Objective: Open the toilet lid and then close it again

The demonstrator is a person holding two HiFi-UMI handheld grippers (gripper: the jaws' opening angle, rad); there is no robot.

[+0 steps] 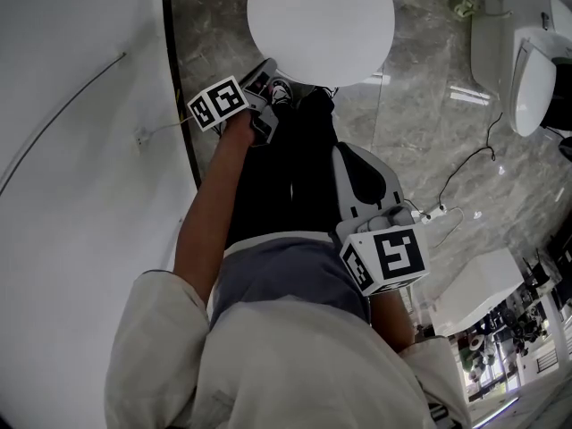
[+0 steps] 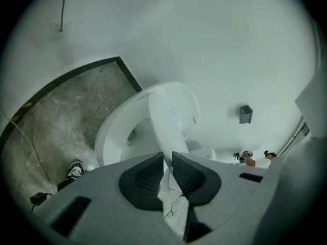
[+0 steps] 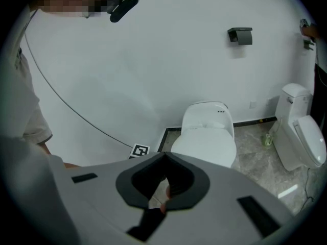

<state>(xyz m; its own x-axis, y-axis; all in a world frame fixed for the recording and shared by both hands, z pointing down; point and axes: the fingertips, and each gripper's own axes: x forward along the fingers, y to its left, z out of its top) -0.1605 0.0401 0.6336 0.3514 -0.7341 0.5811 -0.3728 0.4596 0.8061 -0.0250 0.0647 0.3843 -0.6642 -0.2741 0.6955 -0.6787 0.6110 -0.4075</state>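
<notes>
Left tongs (image 2: 168, 156): closed on the front rim of the toilet lid (image 2: 171, 108), with the thin edge pinched between the ribbed pads.
Right tongs (image 3: 164, 156): closed with the tips meeting and nothing between them, held back by the person's waist, well apart from the toilet.
Toilet lid: part-way up and tilted off the toilet seat (image 2: 107, 137), with the bowl opening showing beneath. In the head view it is the white oval at the top.
Weight: probably light to moderate. It looks like a moulded shell that one pair of tongs should carry.
Stiffness: rigid, though a thin shell may flex a little if it is lifted from one side.
Surface: glossy and smooth, so likely slippery. The ribbed pads help, but the rim could slide out as the lid's angle changes.
Where to hold: the front rim, farthest from the hinged end by the cistern (image 3: 204, 114), gives the most leverage, and the present bite is there.
Fragility: likely to chip or bang if it drops onto the seat. Whether the hinge is damped cannot be told.
Surroundings: a second toilet (image 3: 299, 131) stands well apart to the right, and a paper holder (image 3: 240, 34) is on the wall.
</notes>
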